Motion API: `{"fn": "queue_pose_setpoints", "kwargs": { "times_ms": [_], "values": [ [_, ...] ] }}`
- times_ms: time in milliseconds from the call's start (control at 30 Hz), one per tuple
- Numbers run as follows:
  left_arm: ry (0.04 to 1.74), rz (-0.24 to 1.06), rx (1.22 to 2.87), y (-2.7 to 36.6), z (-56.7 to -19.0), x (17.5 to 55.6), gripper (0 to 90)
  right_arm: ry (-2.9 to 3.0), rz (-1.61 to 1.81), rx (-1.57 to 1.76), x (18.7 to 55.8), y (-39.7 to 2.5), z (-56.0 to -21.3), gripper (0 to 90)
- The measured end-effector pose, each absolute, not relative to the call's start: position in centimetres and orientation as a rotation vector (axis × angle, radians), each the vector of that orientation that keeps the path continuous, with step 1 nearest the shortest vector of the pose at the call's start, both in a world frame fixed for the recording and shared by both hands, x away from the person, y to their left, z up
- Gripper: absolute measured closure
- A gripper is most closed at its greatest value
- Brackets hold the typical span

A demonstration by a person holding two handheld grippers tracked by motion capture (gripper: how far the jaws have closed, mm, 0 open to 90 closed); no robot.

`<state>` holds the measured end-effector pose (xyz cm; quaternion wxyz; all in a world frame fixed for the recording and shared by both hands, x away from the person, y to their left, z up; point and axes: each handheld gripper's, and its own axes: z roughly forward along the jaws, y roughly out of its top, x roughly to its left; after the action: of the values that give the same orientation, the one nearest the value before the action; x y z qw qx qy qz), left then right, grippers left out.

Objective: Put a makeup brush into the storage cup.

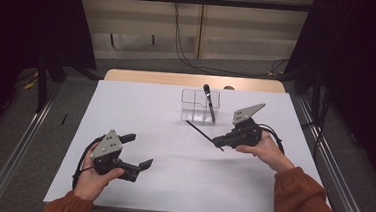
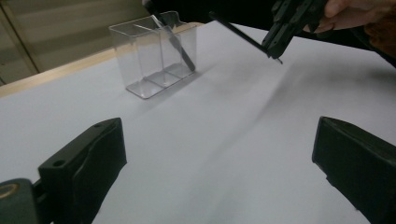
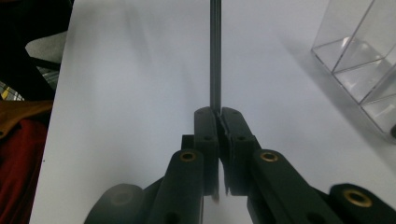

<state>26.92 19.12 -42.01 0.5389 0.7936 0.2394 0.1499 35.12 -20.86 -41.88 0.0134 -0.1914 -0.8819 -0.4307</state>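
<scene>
Inside the clear organizer leans one pen; right tongs clamp a stick, left tongs gape.

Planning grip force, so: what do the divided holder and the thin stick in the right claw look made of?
Holder: clear, glossy, probably acrylic plastic; the table shows through its walls. Thin stick: dark, smooth, slightly shiny, plastic or coated metal; which is unclear. The right claw is shut on it.

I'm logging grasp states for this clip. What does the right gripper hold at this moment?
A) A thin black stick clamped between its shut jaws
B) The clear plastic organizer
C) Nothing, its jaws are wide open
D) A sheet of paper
A: in the right gripper view, the right gripper has its jaws closed together on a thin black stick that runs straight out ahead of them, with the clear organizer standing apart from it.
</scene>
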Motion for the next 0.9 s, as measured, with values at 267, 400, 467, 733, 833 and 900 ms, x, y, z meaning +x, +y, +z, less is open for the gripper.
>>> {"fn": "queue_pose_setpoints", "kwargs": {
  "times_ms": [267,400,467,733,833,900],
  "values": [
    [0.559,0.316,1.933,18.1,-41.4,27.4,3.6,-2.788,-1.244,-0.471,34.7,-18.8,-41.2,86.3],
    [0.548,0.307,1.946,17.9,-40.8,27.5,3.2,-2.816,-1.174,-0.394,34.2,-17.7,-41.0,86.3],
    [0.536,0.294,1.960,17.7,-40.5,27.6,3.2,-2.833,-1.124,-0.362,34.0,-17.1,-40.9,86.3],
    [0.502,0.235,2.039,16.1,-39.3,28.2,6.6,-2.884,-1.022,-0.295,34.1,-15.4,-40.4,86.3],
    [0.485,0.220,2.059,15.5,-38.9,28.3,5.6,-2.901,-0.964,-0.265,34.1,-14.9,-40.4,86.3],
    [0.475,0.221,2.077,15.2,-38.8,28.4,5.4,-2.906,-0.941,-0.243,34.0,-14.5,-40.4,86.3]
  ]
}}
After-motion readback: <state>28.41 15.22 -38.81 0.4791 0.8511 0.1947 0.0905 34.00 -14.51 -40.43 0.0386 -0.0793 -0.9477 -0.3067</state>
